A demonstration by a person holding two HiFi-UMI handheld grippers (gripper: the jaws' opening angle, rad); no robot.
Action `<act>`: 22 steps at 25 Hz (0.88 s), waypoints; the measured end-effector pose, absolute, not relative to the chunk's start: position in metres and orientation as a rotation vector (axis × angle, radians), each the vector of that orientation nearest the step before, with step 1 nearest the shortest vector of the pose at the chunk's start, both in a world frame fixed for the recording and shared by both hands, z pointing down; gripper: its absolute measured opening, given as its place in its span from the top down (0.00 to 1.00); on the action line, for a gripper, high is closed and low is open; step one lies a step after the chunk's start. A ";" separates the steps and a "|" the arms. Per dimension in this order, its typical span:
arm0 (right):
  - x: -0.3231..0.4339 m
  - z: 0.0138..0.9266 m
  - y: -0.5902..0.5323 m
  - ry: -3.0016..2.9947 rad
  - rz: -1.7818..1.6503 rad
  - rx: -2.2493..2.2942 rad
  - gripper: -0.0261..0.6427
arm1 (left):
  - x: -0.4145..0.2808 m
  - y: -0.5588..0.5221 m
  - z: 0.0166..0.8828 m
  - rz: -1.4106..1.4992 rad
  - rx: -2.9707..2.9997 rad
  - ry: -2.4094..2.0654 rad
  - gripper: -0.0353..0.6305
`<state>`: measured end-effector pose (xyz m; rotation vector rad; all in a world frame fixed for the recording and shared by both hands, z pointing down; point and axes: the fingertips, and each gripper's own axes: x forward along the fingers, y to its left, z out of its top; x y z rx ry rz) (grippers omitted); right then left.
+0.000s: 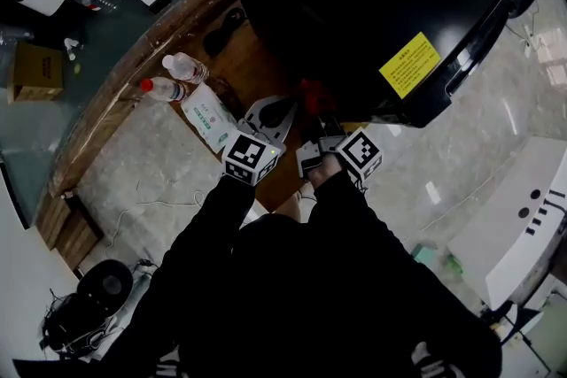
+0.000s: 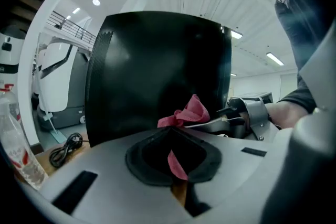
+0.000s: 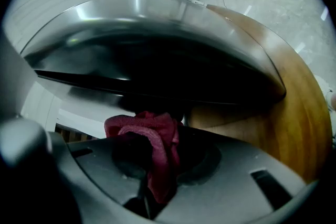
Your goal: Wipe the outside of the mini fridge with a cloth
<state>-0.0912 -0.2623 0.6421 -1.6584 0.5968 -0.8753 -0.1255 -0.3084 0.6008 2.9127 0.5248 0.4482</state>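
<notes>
A black mini fridge point(image 1: 354, 4) is seen from above, standing on a wooden table point(image 1: 133, 84) with a curved edge. A yellow label point(image 1: 409, 64) is stuck near the fridge's right side. Two black-sleeved arms are stretched toward the fridge's near wall, close to the table's near edge.

A red cloth point(image 1: 312, 93) is bunched against the lower part of that wall. The right hand-held gripper point(image 1: 319, 118) is clenched on the cloth. In the right gripper view the red folds point(image 3: 157, 134) are pinched between the jaws of the right hand-held gripper point(image 3: 152, 165), just below the fridge's dark, glossy wall point(image 3: 157, 81).

The left hand-held gripper point(image 1: 282, 112) is just beside the right one. In its own view, a strip of the cloth is caught between its closed jaws point(image 2: 176, 165), while the rest of the cloth point(image 2: 187, 112) is bunched further out, in front of the fridge point(image 2: 157, 71).

Two clear plastic bottles point(image 1: 184, 66) point(image 1: 162, 88) and a white packet point(image 1: 209, 118) lie near the table's left edge.
</notes>
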 end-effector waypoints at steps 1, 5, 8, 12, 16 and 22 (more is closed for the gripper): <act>-0.090 0.652 -0.263 0.593 -0.877 -1.657 0.82 | -0.125 -0.308 0.613 0.472 2.904 0.529 0.94; -0.091 0.693 -0.263 0.552 -0.914 -1.679 0.82 | -0.129 -0.304 0.664 0.630 2.912 0.559 0.94; -0.092 0.721 -0.259 0.533 -0.951 -1.719 0.82 | -0.136 -0.298 0.698 0.731 2.896 0.569 0.94; -0.092 0.758 -0.254 0.484 -0.984 -1.739 0.82 | -0.140 -0.297 0.730 0.806 2.863 0.563 0.94; -0.093 0.791 -0.249 0.427 -1.012 -1.757 0.82 | -0.143 -0.294 0.757 0.869 2.829 0.575 0.94; -0.094 0.813 -0.249 0.368 -1.033 -1.745 0.82 | -0.145 -0.294 0.760 0.856 2.789 0.530 0.94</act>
